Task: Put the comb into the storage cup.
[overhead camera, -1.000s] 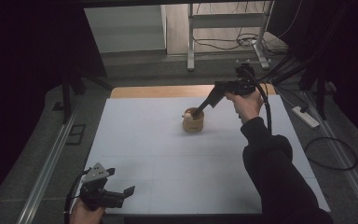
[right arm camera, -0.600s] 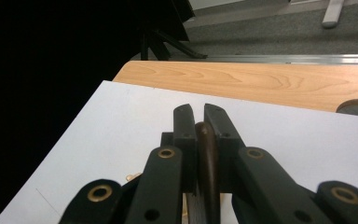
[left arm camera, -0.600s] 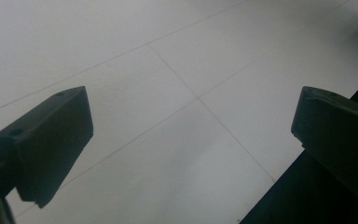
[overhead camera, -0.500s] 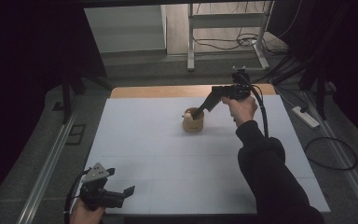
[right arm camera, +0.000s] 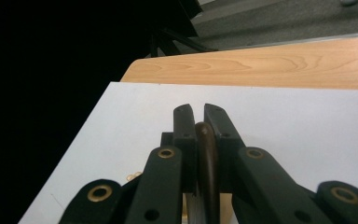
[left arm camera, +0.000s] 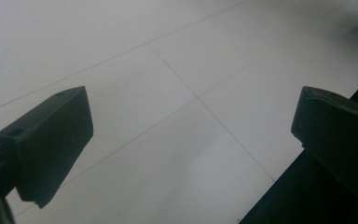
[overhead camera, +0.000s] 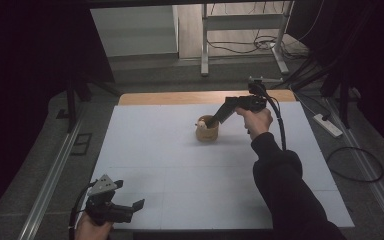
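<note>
Nearest, at the table's front left corner, the left gripper [overhead camera: 130,207] held low in a hand [overhead camera: 91,230], grey three-cornered plate on top, jaws spread wide with nothing between them; in the left gripper view, spread over bare white table surface [left arm camera: 177,70] crossed by thin seam lines, the dark front edge just below. Across the middle, a broad white sheet [overhead camera: 180,165] divided into panels by faint lines, matte and unmarked. On the right, a dark sleeve [overhead camera: 290,195] stretched forward over the sheet to a hand [overhead camera: 256,120] gripping the right gripper [overhead camera: 220,119], black cable looping back along the forearm. Toward the far centre of the sheet, a small wooden bowl [overhead camera: 206,131], upright, something pale at its rim, too small to name. Right gripper tilted down over that bowl, jaws pressed together on a thin dark brown rim or handle [right arm camera: 207,158], seen edge-on in the right gripper view; which part of the bowl, impossible to tell. Beyond the sheet, a strip of bare light wood tabletop [overhead camera: 180,97]. Along both sides, metal rails [overhead camera: 50,175] on grey floor. Farther right, a white power strip [overhead camera: 327,125] and a looping cable. At the back, a metal frame's legs [overhead camera: 205,45], tangled cables [overhead camera: 250,45], dark curtains at either side.
</note>
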Action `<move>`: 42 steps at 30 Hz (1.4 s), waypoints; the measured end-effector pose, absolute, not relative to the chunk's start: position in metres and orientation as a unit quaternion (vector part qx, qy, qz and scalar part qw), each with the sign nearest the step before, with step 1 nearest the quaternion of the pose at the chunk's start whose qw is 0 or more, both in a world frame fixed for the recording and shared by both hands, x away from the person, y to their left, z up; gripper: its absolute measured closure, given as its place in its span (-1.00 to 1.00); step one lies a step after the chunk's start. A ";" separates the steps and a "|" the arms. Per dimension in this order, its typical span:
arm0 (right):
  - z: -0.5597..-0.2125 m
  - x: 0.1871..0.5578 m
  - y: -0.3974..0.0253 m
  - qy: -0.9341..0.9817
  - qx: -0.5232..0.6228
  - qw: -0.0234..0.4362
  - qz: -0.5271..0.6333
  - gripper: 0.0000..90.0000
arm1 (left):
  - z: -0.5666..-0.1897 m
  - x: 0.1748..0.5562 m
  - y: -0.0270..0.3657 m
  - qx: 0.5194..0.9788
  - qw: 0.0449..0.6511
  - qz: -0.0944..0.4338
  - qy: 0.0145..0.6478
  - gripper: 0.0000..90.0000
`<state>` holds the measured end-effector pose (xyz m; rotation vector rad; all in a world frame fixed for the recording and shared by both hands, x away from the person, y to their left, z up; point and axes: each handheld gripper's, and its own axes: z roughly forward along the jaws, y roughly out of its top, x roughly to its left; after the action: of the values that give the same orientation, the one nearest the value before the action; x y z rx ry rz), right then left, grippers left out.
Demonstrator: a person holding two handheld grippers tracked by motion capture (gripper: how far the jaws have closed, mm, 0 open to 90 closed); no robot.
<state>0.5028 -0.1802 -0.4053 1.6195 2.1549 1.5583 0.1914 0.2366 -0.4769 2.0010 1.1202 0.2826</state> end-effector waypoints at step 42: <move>-0.403 0.496 -0.185 0.748 0.491 0.103 0.435 -0.28 | -0.477 0.192 0.236 0.792 0.401 0.112 0.446 -1.00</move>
<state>0.4964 -0.1854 -0.4033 1.4478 2.2063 1.2834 0.1922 0.2362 -0.4770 2.0024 1.1277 0.2828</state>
